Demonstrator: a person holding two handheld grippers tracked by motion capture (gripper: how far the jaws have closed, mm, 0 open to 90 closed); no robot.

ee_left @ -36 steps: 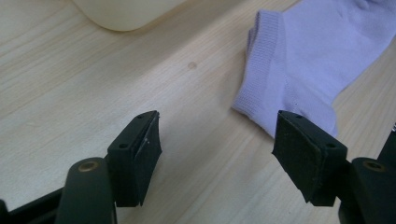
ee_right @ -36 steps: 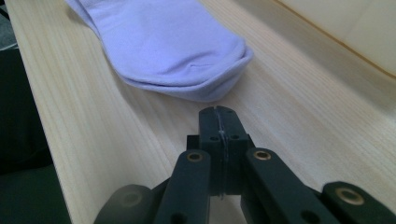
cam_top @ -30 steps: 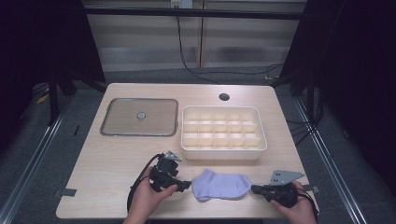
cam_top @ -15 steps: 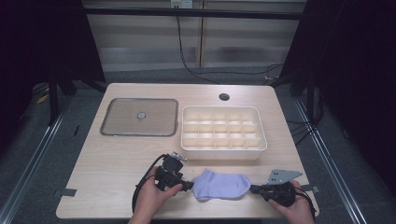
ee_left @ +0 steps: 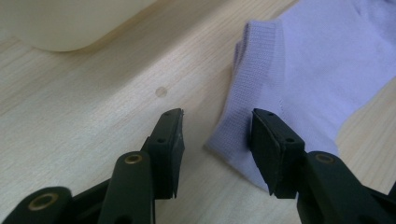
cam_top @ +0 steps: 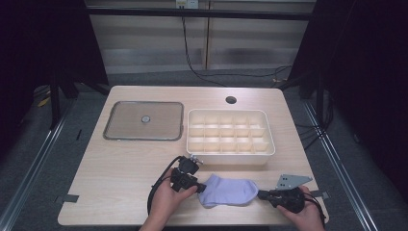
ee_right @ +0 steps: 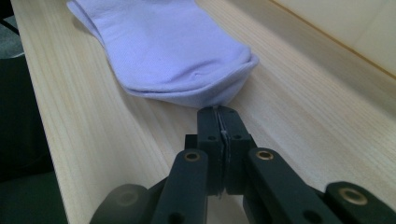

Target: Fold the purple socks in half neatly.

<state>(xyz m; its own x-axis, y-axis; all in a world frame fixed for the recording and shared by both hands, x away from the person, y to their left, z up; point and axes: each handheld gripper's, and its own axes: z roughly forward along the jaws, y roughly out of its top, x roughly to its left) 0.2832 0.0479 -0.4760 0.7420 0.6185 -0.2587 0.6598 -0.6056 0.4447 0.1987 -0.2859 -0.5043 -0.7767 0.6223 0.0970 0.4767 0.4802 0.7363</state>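
**Sock pinned at one end, cuff about to be pinched**

A lilac sock [cam_top: 228,190] lies flat on the tabletop [cam_top: 120,159] at the lower middle of the high view, just below the white divided tray [cam_top: 230,155]. A clear lid [cam_top: 144,120] sits to the tray's left, well apart from the work.

The right gripper [cam_top: 262,195], at the lower right of that frame, is closed tight on the sock's toe end; in the right gripper view its jaws meet with only a thin edge of fabric between them [ee_right: 219,114]. That hold likely anchors the sock so it cannot slide while the other end is taken.

The left gripper [ee_left: 215,135] is about half open, and its jaws have just been closing. In the left gripper view they straddle the corner of the ribbed cuff [ee_left: 247,102]: one jaw rests on bare wood beside the edge, the other sits over the fabric. The pads do not yet press on the cuff, so nothing is held there. Coming in low and along the tabletop should let the lower edge slip between the jaws for a fold or lift.
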